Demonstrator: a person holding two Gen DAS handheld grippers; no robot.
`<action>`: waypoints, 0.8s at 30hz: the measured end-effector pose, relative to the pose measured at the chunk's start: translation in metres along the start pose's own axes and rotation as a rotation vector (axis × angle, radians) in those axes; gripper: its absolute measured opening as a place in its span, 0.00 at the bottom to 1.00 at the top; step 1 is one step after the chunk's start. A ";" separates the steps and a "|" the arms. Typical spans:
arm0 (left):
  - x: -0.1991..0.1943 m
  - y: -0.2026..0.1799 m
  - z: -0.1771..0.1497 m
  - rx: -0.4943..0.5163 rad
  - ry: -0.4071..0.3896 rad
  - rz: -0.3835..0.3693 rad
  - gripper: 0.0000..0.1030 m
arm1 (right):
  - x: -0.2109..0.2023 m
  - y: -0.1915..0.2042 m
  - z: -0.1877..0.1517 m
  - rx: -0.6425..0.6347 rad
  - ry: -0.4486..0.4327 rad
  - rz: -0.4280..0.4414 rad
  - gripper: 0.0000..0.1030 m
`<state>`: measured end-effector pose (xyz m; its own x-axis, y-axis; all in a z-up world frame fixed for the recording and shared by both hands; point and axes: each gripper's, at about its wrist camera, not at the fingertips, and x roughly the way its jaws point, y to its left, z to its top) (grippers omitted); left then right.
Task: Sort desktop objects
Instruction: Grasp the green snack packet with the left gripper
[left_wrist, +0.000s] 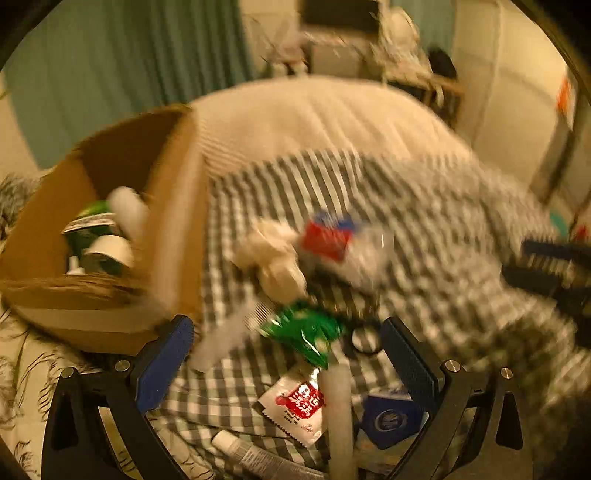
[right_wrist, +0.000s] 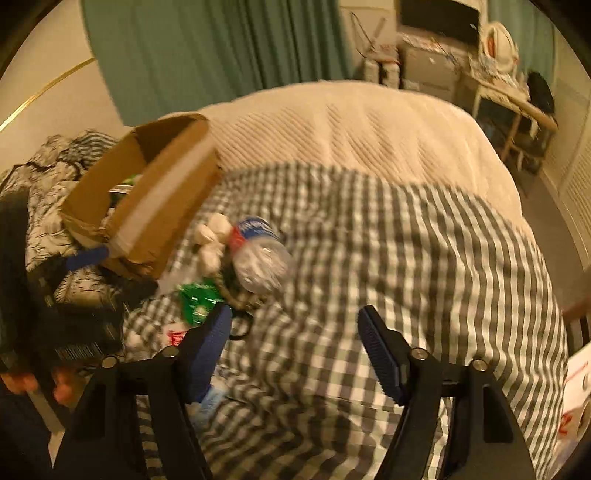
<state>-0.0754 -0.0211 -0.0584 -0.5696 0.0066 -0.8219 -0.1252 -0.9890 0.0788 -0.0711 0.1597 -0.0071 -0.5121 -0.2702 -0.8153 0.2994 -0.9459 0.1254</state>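
The left gripper (left_wrist: 286, 354) hangs with jaws spread wide and nothing clamped, over a green crinkled foil packet (left_wrist: 303, 332) and a white sachet with a red label (left_wrist: 295, 406) on the grey-and-white checked cloth (left_wrist: 424, 221). The right gripper (right_wrist: 295, 354) is also parted and empty above bare cloth. A clear plastic bottle with a red-and-blue label (right_wrist: 258, 254) lies beside crumpled white tissue (right_wrist: 212, 240). The brown cardboard box (left_wrist: 170, 229) at the left holds what seem, through blur, to be white and green containers.

Clear plastic bottle (right_wrist: 258, 254) lying flat, green wrapper (left_wrist: 303, 328), red sachet (left_wrist: 297, 406), all beside cardboard box (left_wrist: 173, 206)
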 end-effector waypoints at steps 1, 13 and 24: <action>0.008 -0.006 -0.002 0.031 0.017 0.016 1.00 | 0.005 -0.002 0.001 0.005 0.010 0.005 0.67; 0.072 -0.011 -0.006 0.105 0.046 0.022 1.00 | 0.022 0.001 0.010 -0.084 0.040 0.057 0.66; 0.077 -0.007 -0.012 0.108 0.109 -0.077 0.47 | 0.061 0.005 0.004 -0.106 0.129 0.041 0.66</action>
<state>-0.1087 -0.0151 -0.1289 -0.4642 0.0603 -0.8837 -0.2551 -0.9645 0.0682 -0.1039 0.1377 -0.0535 -0.3922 -0.2768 -0.8773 0.4050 -0.9082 0.1055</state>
